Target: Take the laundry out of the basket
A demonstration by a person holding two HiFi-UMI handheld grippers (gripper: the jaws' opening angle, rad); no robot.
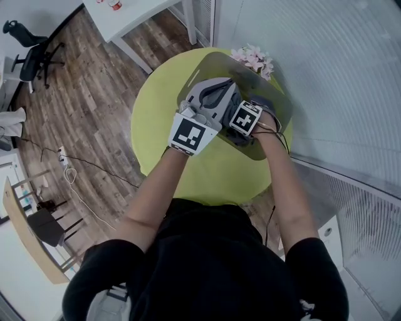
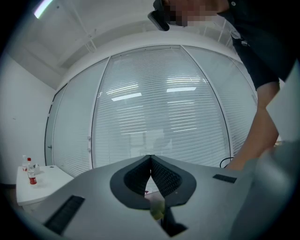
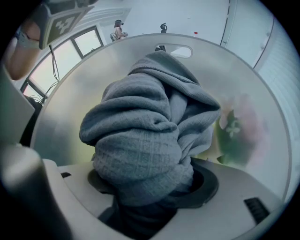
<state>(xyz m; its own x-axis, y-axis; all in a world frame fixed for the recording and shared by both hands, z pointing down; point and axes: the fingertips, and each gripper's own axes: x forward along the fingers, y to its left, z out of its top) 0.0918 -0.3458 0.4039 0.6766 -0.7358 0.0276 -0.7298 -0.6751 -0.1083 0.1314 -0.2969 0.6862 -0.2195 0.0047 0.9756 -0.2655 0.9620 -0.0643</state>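
Left gripper (image 2: 150, 160): pressed together, the ribbed pads meeting at their tips with nothing caught between them; it points out level toward the window blinds (image 2: 154, 117).
Right gripper (image 3: 147, 187): points steeply down into the basket and is clamped on a thick bunch of grey cloth, which fills the gap between its jaws and spills out over them.
Grey cloth (image 3: 140, 136): a knitted, waffle-textured piece bunched into heavy folds. In the right gripper view it takes up the middle of the frame, with the basket wall curving all round it.
Basket (image 1: 279, 100): translucent and rounded, standing on the upper right part of the round table. A handle slot (image 3: 180, 50) shows in its wall at the top of the right gripper view.
Table (image 1: 156, 131): round and yellow-green, in the middle of the head view, with both of the person's forearms reaching over it.
Marker cubes: one on each gripper, side by side over the near edge of the basket, the left one lower in the frame.
Flowers (image 1: 254, 59): pale pink, at the table's far edge just beyond the basket.
Surroundings: wooden floor (image 1: 88, 106) on the left, a white table (image 1: 135, 15) at the upper left, a dark office chair (image 1: 28, 53) at the far left edge.
Small bottles (image 2: 30, 172): on a white surface at the lower left of the left gripper view.
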